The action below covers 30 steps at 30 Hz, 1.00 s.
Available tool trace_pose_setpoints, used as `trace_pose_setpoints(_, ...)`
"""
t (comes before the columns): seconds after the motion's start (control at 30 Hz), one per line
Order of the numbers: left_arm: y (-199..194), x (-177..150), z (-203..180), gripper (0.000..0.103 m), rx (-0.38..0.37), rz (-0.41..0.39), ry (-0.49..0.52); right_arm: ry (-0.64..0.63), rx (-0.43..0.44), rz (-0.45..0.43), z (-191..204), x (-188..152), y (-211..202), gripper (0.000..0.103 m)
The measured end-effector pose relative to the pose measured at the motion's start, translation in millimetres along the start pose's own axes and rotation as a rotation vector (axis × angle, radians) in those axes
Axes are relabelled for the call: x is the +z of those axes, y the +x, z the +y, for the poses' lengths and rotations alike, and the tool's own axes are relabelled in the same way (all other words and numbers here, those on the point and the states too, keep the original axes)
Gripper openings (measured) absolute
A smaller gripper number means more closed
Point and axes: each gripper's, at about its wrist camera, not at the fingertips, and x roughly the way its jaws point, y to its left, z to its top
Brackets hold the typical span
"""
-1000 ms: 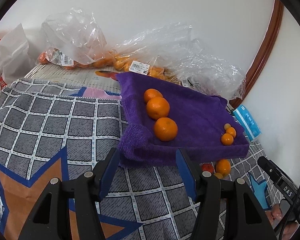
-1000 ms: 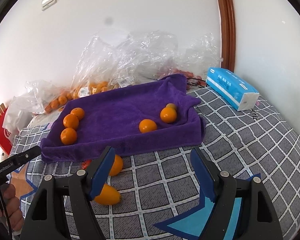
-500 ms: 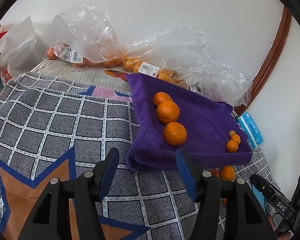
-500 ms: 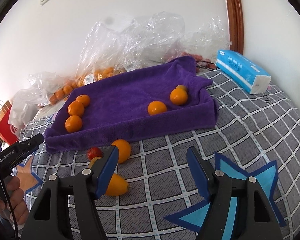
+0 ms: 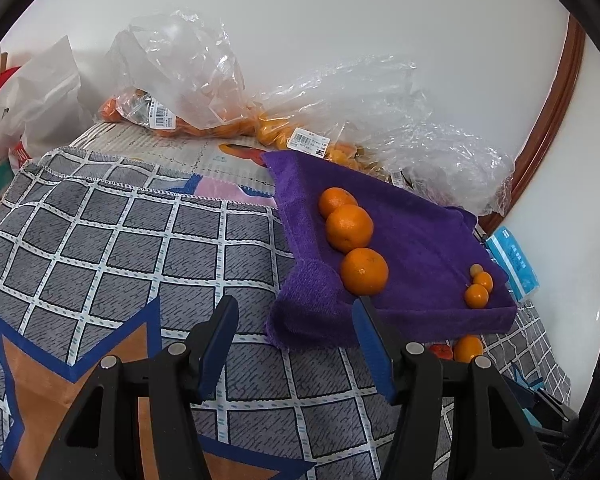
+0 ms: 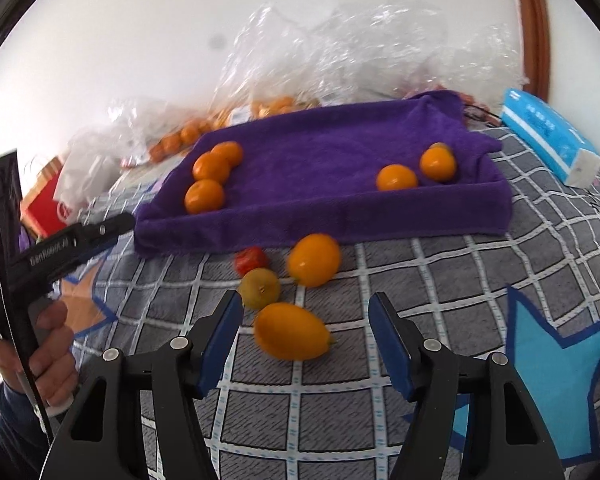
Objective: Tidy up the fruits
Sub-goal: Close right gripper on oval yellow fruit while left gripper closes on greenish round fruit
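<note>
Your loose fruit lies on the checked cloth (image 6: 440, 280) just in front of the purple towel tray (image 6: 340, 216): an oval yellow-orange fruit (image 6: 292, 336) nearest you, a small greenish-yellow one (image 6: 259, 288) at its 11 o'clock, a red one (image 6: 251, 260) behind that, and a rounder orange fruit (image 6: 314, 259) at 12 o'clock. Your right claw (image 6: 304, 340) hangs over the oval fruit, jaws closing, the pads not yet on it. Inside the tray, three oranges (image 5: 350, 228) line the 9 o'clock side and smaller ones (image 5: 477, 295) sit at the 3 o'clock corner. Your left claw (image 5: 292, 340) is released and empty, pointing at the tray's near corner. Behind the tray lie clear plastic bags (image 5: 340, 96); a blue tissue pack (image 6: 548, 136) lies at 2 o'clock.
</note>
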Motion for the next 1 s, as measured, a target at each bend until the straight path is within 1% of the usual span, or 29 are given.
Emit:
trace_pose_setpoints(0.07,1.0,-0.1,0.3,0.057,0.000,0.003,-0.002,-0.032,-0.009,0.024,5.1,-2.5,5.1,0.062)
trace_pose_setpoints(0.13,1.5,-0.8,0.1,0.057,-0.003,0.006,-0.002,-0.070,-0.022,0.055,11.0,-3.5,11.2,0.049)
trace_pose_setpoints(0.17,1.3,-1.6,-0.6,0.057,-0.004,0.006,0.002,-0.083,-0.030,0.059,12.0,-3.9,12.0,0.046)
trace_pose_setpoints(0.3,-1.3,-5.9,-6.7,0.057,-0.001,-0.008,0.045,-0.146,-0.055,0.054,16.4,-8.1,5.9,0.045)
trace_pose_setpoints(0.4,-1.2,-8.9,-14.5,0.057,-0.033,0.008,0.089,-0.137,-0.061,0.044,9.1,-12.0,-2.4,0.045)
trace_pose_setpoints(0.5,0.5,-15.6,-31.3,0.057,-0.061,0.056,0.144,-0.098,-0.075,0.031,-10.0,-13.8,-14.7,0.045)
trace_pose_setpoints(0.67,1.3,-29.8,-74.5,0.057,-0.154,0.140,0.212,-0.050,-0.128,0.016,-45.3,-18.3,-30.7,0.045)
trace_pose_setpoints(0.77,9.7,-35.8,-95.9,0.057,-0.166,0.179,0.229,-0.022,-0.162,0.002,-64.6,-21.0,-37.2,0.045)
trace_pose_setpoints(0.87,20.4,-43.3,-107.7,0.051,-0.202,0.231,0.207,0.007,-0.158,-0.012,-77.1,-22.6,-41.0,0.045)
trace_pose_setpoints(0.9,23.2,-45.4,-110.6,0.049,-0.205,0.243,0.204,0.014,-0.158,-0.018,-80.4,-23.1,-42.3,0.045)
trace_pose_setpoints(0.97,28.9,-50.7,-118.1,0.040,-0.197,0.264,0.212,0.019,-0.160,-0.034,-85.1,-24.7,-45.3,0.045)
trace_pose_setpoints(1.0,31.1,-51.9,-121.8,0.039,-0.191,0.271,0.217,0.019,-0.161,-0.038,-85.6,-23.9,-45.5,0.045)
